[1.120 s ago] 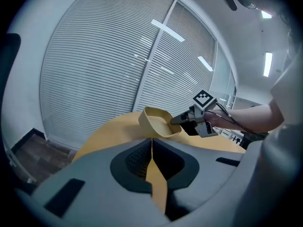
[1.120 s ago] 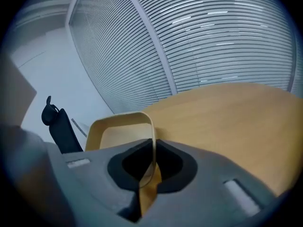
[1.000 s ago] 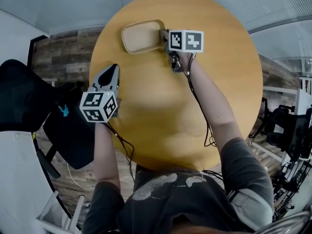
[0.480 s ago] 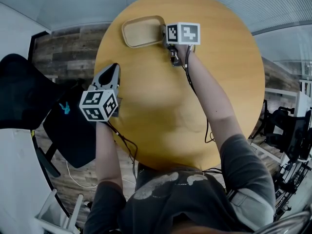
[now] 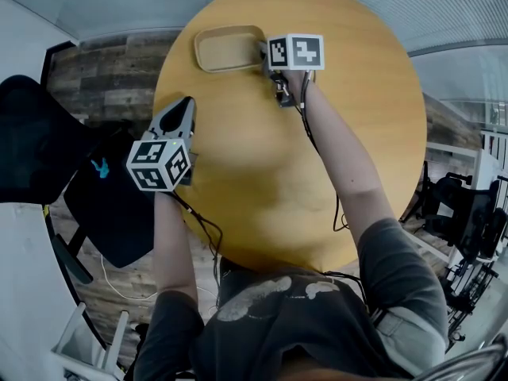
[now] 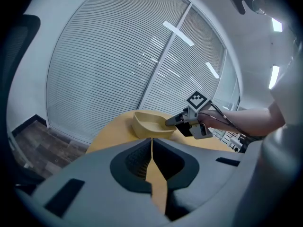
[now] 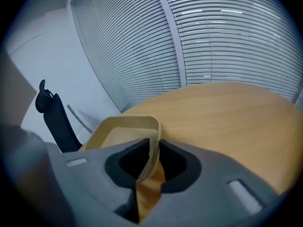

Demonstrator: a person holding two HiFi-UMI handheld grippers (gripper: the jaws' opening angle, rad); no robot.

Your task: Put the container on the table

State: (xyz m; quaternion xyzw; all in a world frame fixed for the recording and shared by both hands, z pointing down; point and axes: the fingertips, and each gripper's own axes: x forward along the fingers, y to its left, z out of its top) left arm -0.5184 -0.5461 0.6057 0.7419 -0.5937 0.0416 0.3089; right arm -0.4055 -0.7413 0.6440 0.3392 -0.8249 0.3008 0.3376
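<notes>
The left gripper is parked over the near-left edge of the table. Its jaws are pressed together with nothing between them, and it is well apart from the work, probably to keep it clear of the active arm. Farther out, the right arm is extended across the table so that the right gripper reaches the far-left part of the top. Its jaws are clamped on one thin side wall of the container, a shallow, empty beige tray. Gripping the rim leaves the base free to meet the surface. In the left gripper view the container lies level, on or just above the wood; contact cannot be confirmed. Window blinds stand beyond the table. Compared with one second earlier, the container and right gripper lie slightly nearer the far edge, with little change over the last half second. The left gripper holds the same station.
</notes>
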